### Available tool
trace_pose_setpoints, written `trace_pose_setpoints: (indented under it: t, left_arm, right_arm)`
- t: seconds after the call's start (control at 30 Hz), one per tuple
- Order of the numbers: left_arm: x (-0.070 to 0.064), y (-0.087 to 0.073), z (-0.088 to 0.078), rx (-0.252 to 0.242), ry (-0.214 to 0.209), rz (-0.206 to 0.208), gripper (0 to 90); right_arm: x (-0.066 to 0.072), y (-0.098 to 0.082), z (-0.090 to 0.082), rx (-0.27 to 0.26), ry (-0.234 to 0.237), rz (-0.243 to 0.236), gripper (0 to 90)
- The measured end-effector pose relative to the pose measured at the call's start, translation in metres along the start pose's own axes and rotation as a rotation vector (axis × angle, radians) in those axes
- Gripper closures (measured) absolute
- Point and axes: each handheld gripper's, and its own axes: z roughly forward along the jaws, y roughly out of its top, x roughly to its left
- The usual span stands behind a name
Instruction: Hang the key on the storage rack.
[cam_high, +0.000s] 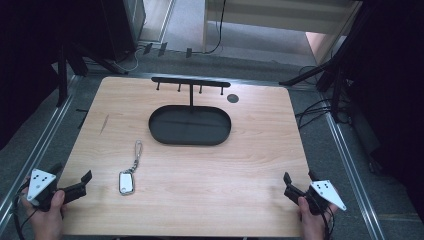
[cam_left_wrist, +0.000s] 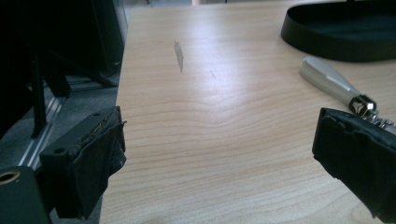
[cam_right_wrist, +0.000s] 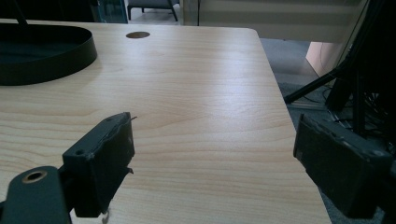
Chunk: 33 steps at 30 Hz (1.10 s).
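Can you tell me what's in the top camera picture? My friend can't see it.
A keychain lies on a wooden table, near a black oval tray with a hook rack. Open grippers wait at the left and right corners.

A tray (cam_high: 190, 125) sits on the table (cam_high: 250, 165) toward its far middle, with a hook rack (cam_high: 190, 83) standing at the tray's far edge. A keychain (cam_high: 129, 172) lies nearer the person, left of the tray. The left gripper (cam_high: 70, 186) is at the near left corner, the right gripper (cam_high: 299, 186) at the near right.
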Motion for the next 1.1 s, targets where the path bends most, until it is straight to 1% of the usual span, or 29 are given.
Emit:
trace_pose_setpoints:
  t: [0.07, 0.1, 0.13, 0.17, 0.2, 0.23, 0.3, 0.4, 0.43, 0.47, 0.5, 0.53, 0.57, 0.6, 0.63, 0.67, 0.7, 0.73, 0.77, 0.8, 0.83, 0.87, 0.9, 0.93, 0.97, 1.0, 1.03, 1.07, 1.1]
  left_arm:
    - [-0.004, 0.003, 0.001, 0.026, 0.006, 0.033, 2.8]
    - [-0.004, 0.003, 0.001, 0.026, 0.006, 0.033, 2.8]
    - [-0.008, 0.007, 0.003, 0.048, 0.008, 0.031, 2.9]
    - [-0.008, 0.007, 0.003, 0.048, 0.008, 0.031, 2.9]
    - [-0.012, 0.012, 0.005, 0.074, -0.009, 0.018, 2.9]
    - [-0.012, 0.012, 0.005, 0.074, -0.009, 0.018, 2.9]
    - [-0.022, 0.018, 0.01, 0.122, -0.014, 0.027, 2.9]
    - [-0.033, 0.025, 0.016, 0.182, -0.021, 0.04, 2.9]
    - [-0.033, 0.025, 0.016, 0.182, -0.021, 0.04, 2.9]
    - [-0.039, 0.029, 0.021, 0.208, -0.038, 0.056, 2.9]
    - [-0.039, 0.029, 0.021, 0.208, -0.038, 0.056, 2.9]
    - [-0.044, 0.033, 0.024, 0.233, -0.046, 0.102, 2.9]
    - [-0.044, 0.033, 0.024, 0.233, -0.046, 0.102, 2.9]
    - [-0.049, 0.036, 0.027, 0.247, -0.05, 0.125, 3.0]
    - [-0.049, 0.036, 0.027, 0.247, -0.05, 0.125, 3.8]
    - [-0.051, 0.039, 0.028, 0.259, -0.066, 0.134, 3.8]
    - [-0.052, 0.042, 0.029, 0.271, -0.075, 0.133, 7.4]
    - [-0.056, 0.046, 0.033, 0.308, -0.089, 0.142, 10.6]
    - [-0.056, 0.046, 0.033, 0.308, -0.089, 0.142, 13.2]
    - [-0.06, 0.051, 0.039, 0.348, -0.103, 0.141, 14.0]
    - [-0.06, 0.051, 0.039, 0.348, -0.103, 0.141, 14.0]
    - [-0.064, 0.056, 0.045, 0.388, -0.129, 0.127, 14.0]
    - [-0.064, 0.056, 0.045, 0.388, -0.129, 0.127, 13.9]
    - [-0.066, 0.059, 0.048, 0.408, -0.136, 0.12, 13.9]
    - [-0.069, 0.061, 0.051, 0.432, -0.132, 0.106, 13.8]
    - [-0.071, 0.064, 0.057, 0.464, -0.114, 0.099, 13.8]
    - [-0.073, 0.066, 0.059, 0.476, -0.105, 0.096, 13.9]
    - [-0.075, 0.069, 0.065, 0.495, -0.13, 0.072, 13.8]
    - [-0.075, 0.071, 0.067, 0.506, -0.143, 0.055, 13.7]
  right_arm:
    - [0.0, 0.0, 0.0, -0.001, -0.002, -0.002, 12.3]
    - [0.0, 0.0, 0.0, -0.001, -0.002, -0.002, 12.3]
    - [0.001, 0.0, 0.0, -0.001, -0.004, -0.004, 12.4]
    - [0.001, 0.0, 0.0, -0.001, -0.004, -0.004, 12.4]
    - [0.001, 0.0, 0.0, 0.003, -0.002, -0.002, 12.4]
    - [0.001, 0.0, 0.0, 0.003, -0.002, -0.002, 12.4]
    - [0.001, 0.0, 0.0, 0.004, -0.003, -0.004, 12.4]
    - [0.001, 0.0, 0.0, 0.006, -0.005, -0.005, 12.4]
    - [0.001, 0.0, 0.0, 0.006, -0.005, -0.005, 12.4]
    - [0.002, 0.0, 0.0, 0.009, -0.005, -0.005, 12.4]
    - [0.002, 0.0, 0.0, 0.007, -0.006, -0.007, 12.4]
    - [0.002, 0.0, 0.0, 0.008, -0.007, -0.008, 12.4]
    - [0.002, 0.0, 0.0, 0.008, -0.007, -0.008, 12.4]
    - [0.002, 0.0, 0.0, 0.011, -0.007, -0.011, 12.5]
    - [0.002, 0.0, 0.0, 0.011, -0.007, -0.011, 12.5]
    - [0.002, 0.0, 0.0, 0.01, -0.006, -0.011, 12.4]
    - [0.002, 0.0, 0.0, 0.01, -0.005, -0.009, 12.4]
    - [0.002, 0.0, 0.0, 0.013, -0.003, -0.007, 12.5]
    - [0.002, 0.0, 0.0, 0.012, -0.004, -0.009, 12.5]
    - [0.002, 0.0, 0.0, 0.013, -0.003, -0.009, 12.4]
    - [0.002, 0.0, 0.0, 0.014, -0.004, -0.009, 12.5]
    - [0.002, 0.0, 0.0, 0.015, -0.003, -0.007, 12.4]
    - [0.002, 0.0, 0.0, 0.014, -0.004, -0.007, 12.5]
    - [0.002, 0.0, 0.0, 0.014, -0.004, -0.007, 12.5]
    - [0.002, 0.0, 0.0, 0.014, -0.005, -0.008, 12.5]
    - [0.002, 0.0, 0.0, 0.014, -0.005, -0.008, 12.5]
    - [0.002, 0.0, 0.0, 0.014, -0.005, -0.008, 12.5]
    - [0.002, 0.0, 0.0, 0.013, -0.005, -0.008, 12.5]
    - [0.002, 0.0, 0.0, 0.013, -0.004, -0.008, 12.5]
